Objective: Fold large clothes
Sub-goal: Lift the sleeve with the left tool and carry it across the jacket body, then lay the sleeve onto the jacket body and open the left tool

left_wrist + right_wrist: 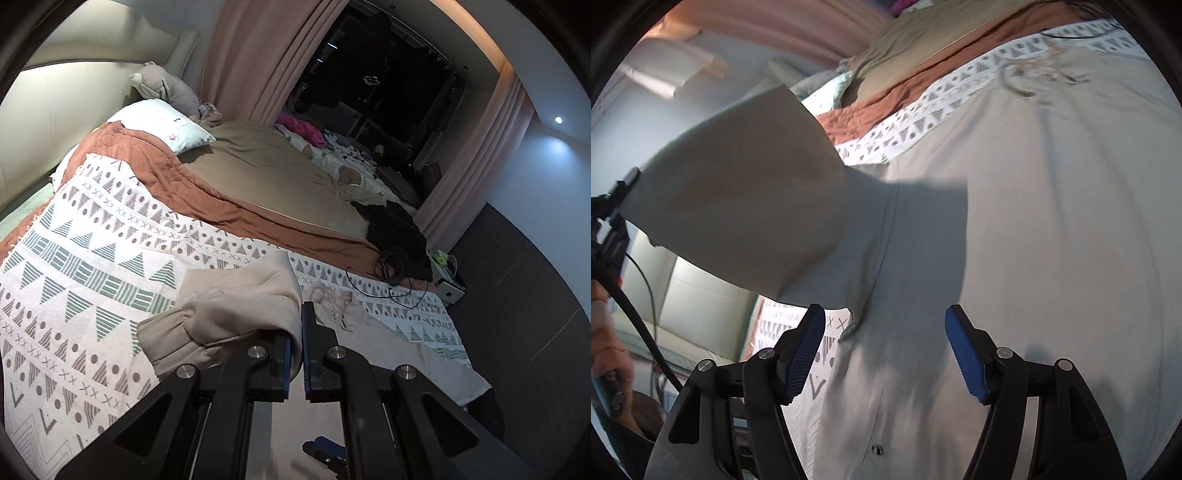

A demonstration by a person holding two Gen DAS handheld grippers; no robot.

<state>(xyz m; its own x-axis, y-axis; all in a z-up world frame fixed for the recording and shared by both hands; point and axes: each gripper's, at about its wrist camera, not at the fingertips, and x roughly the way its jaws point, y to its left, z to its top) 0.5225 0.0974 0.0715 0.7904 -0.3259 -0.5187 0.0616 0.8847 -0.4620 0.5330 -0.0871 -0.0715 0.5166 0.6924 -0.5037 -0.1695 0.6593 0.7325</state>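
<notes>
A large beige garment (1034, 221) lies spread on the patterned blanket (92, 258) on the bed. My left gripper (295, 325) is shut on the garment's sleeve (236, 295), whose gathered cuff (166, 339) hangs to the left of the fingers. In the right wrist view the same sleeve (738, 206) is lifted up and off to the left, away from the garment's body. My right gripper (886, 332) stands open just above the body near the armpit seam, with nothing pressed between its blue pads (809, 350).
Behind the blanket are a rust quilt (229, 206), a tan cover (266, 166) and a pillow (166, 125). Black clothes (399, 236) and a thin cable (391, 291) sit near the bed's right edge, above dark floor (517, 295). A person's hand (605, 350) is at the left.
</notes>
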